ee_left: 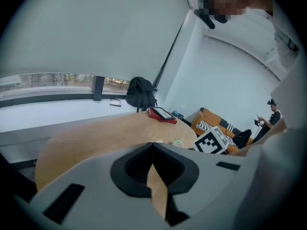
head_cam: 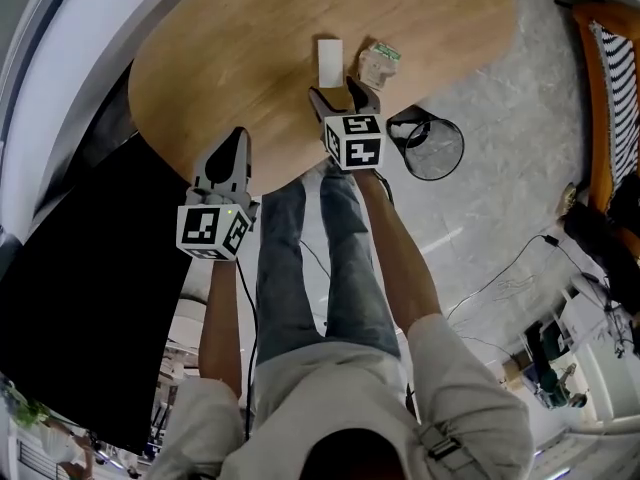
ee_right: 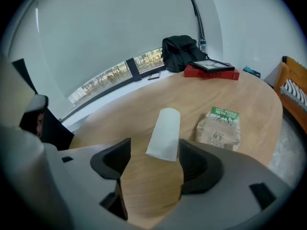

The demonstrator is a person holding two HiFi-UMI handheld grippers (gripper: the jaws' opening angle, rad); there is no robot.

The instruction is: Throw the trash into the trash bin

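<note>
— Right gripper's jaws: how do they stand?
— Wide apart, with nothing pressed between them. A white folded paper lies flat on the wooden table, and its near end just reaches the gap between the tips, closer to the right-hand jaw. I cannot tell whether it touches.
— What lies next to it?
— A crumpled paper bag with green print lies just right of the paper, outside the jaws and a little past the tip.
— And the left gripper?
— Its jaws meet tip to tip and hold nothing. It hangs over the table's near edge, well apart from both pieces of trash.
— Where is the bin?
— The black wire-mesh trash bin stands on the floor just beside the table's edge. In the head view it is near the right gripper, on its right.
— Anything farther out?
— A red box with a flat dark device on top sits at the table's far side, and a black backpack is behind it.
</note>
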